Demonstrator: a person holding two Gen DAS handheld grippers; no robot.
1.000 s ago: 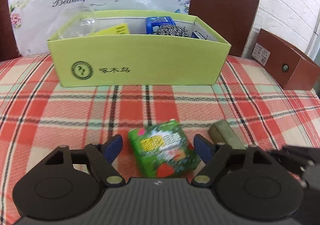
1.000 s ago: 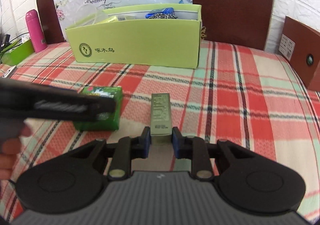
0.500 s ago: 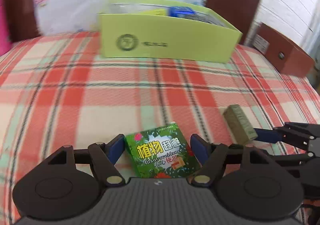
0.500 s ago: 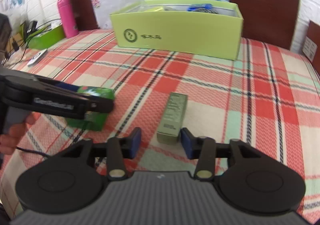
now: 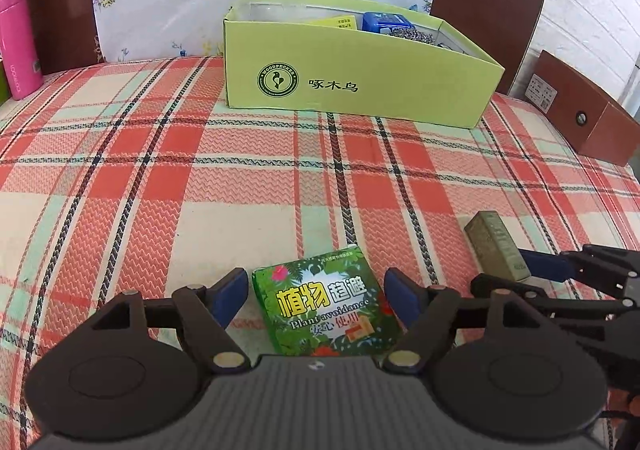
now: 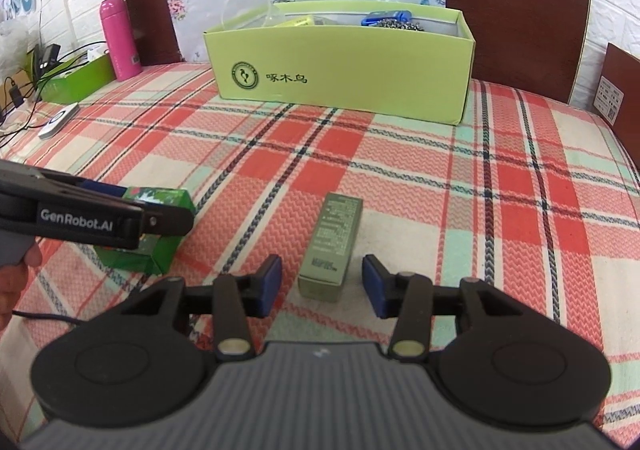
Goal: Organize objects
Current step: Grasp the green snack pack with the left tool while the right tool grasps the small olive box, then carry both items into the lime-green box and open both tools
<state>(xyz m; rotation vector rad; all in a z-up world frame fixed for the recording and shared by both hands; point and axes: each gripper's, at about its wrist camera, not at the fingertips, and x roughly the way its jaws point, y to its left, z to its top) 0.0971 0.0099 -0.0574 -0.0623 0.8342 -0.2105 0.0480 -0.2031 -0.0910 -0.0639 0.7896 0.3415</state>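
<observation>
A green leaf-printed box lies flat on the plaid tablecloth between the fingers of my left gripper, which stands open with a narrow gap on each side. To its right an olive oblong box lies on the cloth. In the right wrist view this olive box has its near end between the blue pads of my right gripper, open and clear of both sides. The left gripper reaches in from the left over the green box. A lime-green open carton holding several items stands at the back.
A pink bottle, a green tray with cables and a white remote sit at the far left. A brown box stands at the right edge. Brown chair backs and a floral bag rise behind the carton. A hand holds the left gripper.
My right gripper, shut on the olive box's end a second ago, has opened and the box lies free. The left gripper has drawn back from the carton, green box still between its fingers.
</observation>
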